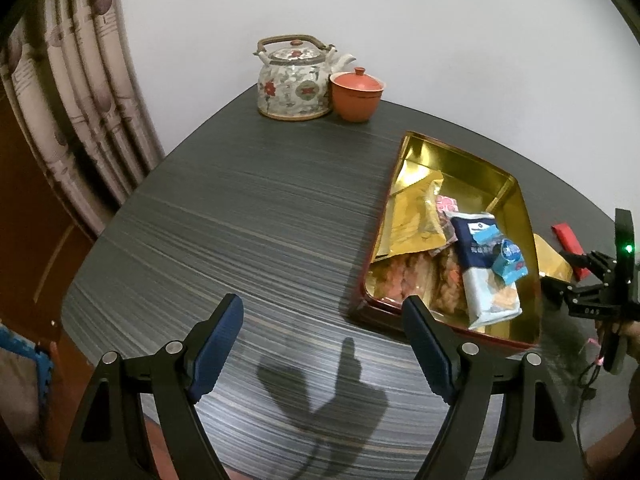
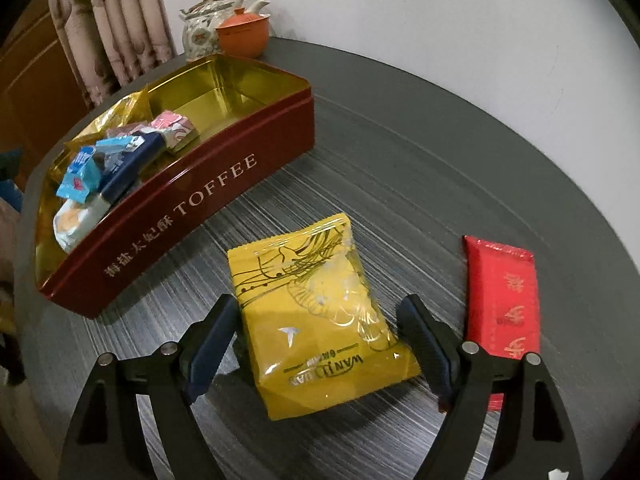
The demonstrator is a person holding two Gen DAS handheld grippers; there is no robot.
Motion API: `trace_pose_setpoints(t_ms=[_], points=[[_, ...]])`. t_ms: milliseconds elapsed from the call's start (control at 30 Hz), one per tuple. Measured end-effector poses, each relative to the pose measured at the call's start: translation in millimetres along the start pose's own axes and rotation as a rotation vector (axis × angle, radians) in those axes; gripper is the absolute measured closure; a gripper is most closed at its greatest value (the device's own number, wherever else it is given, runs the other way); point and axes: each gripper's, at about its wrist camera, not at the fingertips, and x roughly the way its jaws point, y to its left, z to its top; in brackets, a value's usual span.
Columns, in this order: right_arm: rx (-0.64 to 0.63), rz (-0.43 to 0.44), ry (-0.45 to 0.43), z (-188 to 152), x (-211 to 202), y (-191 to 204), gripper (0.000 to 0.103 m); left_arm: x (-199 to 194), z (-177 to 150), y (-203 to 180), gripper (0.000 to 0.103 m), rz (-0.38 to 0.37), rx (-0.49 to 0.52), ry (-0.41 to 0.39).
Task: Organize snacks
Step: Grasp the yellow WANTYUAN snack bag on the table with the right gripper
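Now, right hand-held gripper (image 2: 316, 344) straddling the yellow snack packet (image 2: 320, 316) on the bench (image 2: 400, 152).
Its jaws stand apart, not pressing; centre them, close gently on the packet, then lift clear over the toffee tin (image 2: 224, 176) wall. Left hand-held gripper (image 1: 324, 340) is apart, empty.

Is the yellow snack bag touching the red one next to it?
Apart. The right wrist view shows a strip of bare table between the yellow snack bag and the red packet.

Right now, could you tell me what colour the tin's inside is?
Shiny gold inside the tin, clearest in the left wrist view.
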Motion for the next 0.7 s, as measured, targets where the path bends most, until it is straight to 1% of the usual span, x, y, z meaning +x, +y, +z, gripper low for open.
trace_pose_setpoints(t_ms=[200, 300, 333, 500, 633, 700], points=[[0.003, 0.013, -0.039, -1, 3, 6, 0.022, 4, -1, 2, 0.022, 0.021, -0.004, 0.007], [-0.009, -0.013, -0.055, -2, 3, 12, 0.029, 6, -2, 3, 0.022, 0.030, -0.011, 0.010], [-0.005, -0.015, -0.061, -4, 1, 13, 0.033, 6, -2, 4, 0.022, 0.032, -0.012, 0.010], [0.032, -0.046, -0.079, -8, -4, 15, 0.045, 7, -3, 3, 0.022, 0.059, -0.007, 0.005], [0.089, -0.057, -0.099, -21, -13, 15, 0.047, 7, -5, 0, 0.022, 0.095, 0.010, -0.005], [0.105, -0.069, -0.106, -28, -17, 16, 0.047, 8, -6, -3, 0.022, 0.099, 0.024, -0.004]])
